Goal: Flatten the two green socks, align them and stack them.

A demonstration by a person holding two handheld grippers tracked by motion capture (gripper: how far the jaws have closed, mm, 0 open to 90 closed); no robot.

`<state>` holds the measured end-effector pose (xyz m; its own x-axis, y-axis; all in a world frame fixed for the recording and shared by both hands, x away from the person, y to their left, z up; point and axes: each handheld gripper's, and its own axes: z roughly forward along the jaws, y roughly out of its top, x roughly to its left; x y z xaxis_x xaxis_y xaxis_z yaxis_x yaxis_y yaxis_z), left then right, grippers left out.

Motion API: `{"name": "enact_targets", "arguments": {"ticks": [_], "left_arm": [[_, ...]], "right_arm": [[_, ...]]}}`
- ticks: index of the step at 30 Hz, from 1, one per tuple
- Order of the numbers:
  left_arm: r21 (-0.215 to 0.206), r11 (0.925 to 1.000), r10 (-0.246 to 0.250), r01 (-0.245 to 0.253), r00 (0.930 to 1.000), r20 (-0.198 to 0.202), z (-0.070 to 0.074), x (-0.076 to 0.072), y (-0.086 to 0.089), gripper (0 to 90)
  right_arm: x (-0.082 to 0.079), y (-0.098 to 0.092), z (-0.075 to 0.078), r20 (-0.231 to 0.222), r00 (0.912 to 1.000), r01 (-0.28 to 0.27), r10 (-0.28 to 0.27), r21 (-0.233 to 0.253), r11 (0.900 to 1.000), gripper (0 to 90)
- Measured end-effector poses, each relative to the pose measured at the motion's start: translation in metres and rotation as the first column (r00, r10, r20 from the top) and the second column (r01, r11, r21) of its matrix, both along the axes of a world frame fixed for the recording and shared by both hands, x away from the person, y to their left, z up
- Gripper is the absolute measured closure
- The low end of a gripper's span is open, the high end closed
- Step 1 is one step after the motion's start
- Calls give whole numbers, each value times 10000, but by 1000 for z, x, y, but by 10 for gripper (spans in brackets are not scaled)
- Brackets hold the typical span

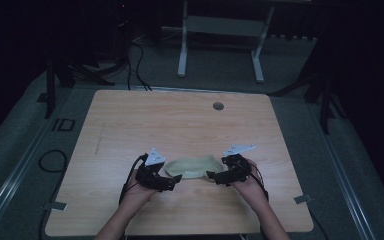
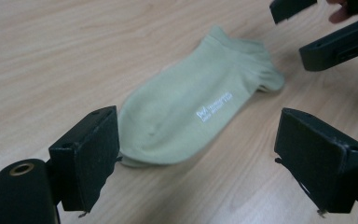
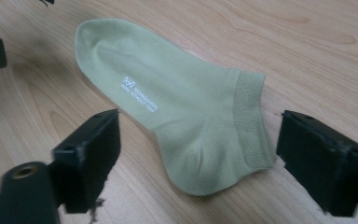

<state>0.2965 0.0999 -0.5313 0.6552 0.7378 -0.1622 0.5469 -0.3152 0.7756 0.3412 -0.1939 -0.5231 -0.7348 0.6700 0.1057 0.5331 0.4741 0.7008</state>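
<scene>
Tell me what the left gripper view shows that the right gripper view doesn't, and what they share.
The left gripper view alone shows the right gripper in full beyond the sock's cuff end, with both its jaws standing apart. The right gripper view alone shows the ribbed cuff band close up, between its own jaws. Both show the pale green sock lying flat on the wooden table, its white printed logo facing up, framed by open black jaws that do not grip it.
</scene>
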Motion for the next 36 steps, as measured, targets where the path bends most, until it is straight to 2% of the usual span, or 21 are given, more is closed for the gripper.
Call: {"name": "enact_targets", "arguments": {"ticks": [2, 4, 9, 10, 14, 17, 19, 25, 29, 32, 36], "left_arm": [[-25, 10000, -15, 15, 10000, -18, -3, -2, 2, 137], [16, 10000, 9, -9, 10000, -26, -7, -4, 4, 137], [275, 9994, 197, -199, 9998, 99, -15, -10, 10, 81], [611, 9978, 254, -263, 9995, 166, -18, -13, 11, 67], [524, 9979, 381, -384, 9993, 61, -20, -17, 15, 33], [469, 9973, 559, -563, 9984, 87, -23, -19, 20, 33], [262, 9982, 544, -546, 9985, 88, -25, -21, 25, 33], [492, 9961, 734, -738, 9973, 84, -29, -27, 39, 33], [153, 9965, 822, -825, 9965, 182, -30, -34, 52, 32], [-97, 9941, 1083, -1081, 9938, 242, -30, -38, 63, 31], [-261, 9899, 1403, -1392, 9890, 463, -29, -44, 77, 32]], "right_arm": [[-2, -1, -1, 421, 9991, 97, -101, 89, 9999, 126], [-3, -1, -3, 740, 9971, 180, -173, -85, 9998, 128], [-5, -7, -7, 916, 9955, 252, -240, -122, 9996, 129], [-6, -8, -7, 955, 9952, 235, -222, -125, 9996, 129], [-8, -14, -9, 1287, 9916, 144, -143, 2, 9999, 135], [-9, -19, -11, 1264, 9917, 241, -232, -55, 9997, 135], [-10, -22, -12, 1282, 9911, 348, -343, -16, 9994, 136], [-14, -32, -15, 1293, 9908, 403, -392, -57, 9992, 137], [-16, -42, -17, 1327, 9897, 546, -539, -19, 9985, 136], [-19, -52, -20, 1373, 9879, 717, -725, 110, 9974, 136], [-25, -68, -28, 1222, 9879, 954, -951, 33, 9954, 137]]}}
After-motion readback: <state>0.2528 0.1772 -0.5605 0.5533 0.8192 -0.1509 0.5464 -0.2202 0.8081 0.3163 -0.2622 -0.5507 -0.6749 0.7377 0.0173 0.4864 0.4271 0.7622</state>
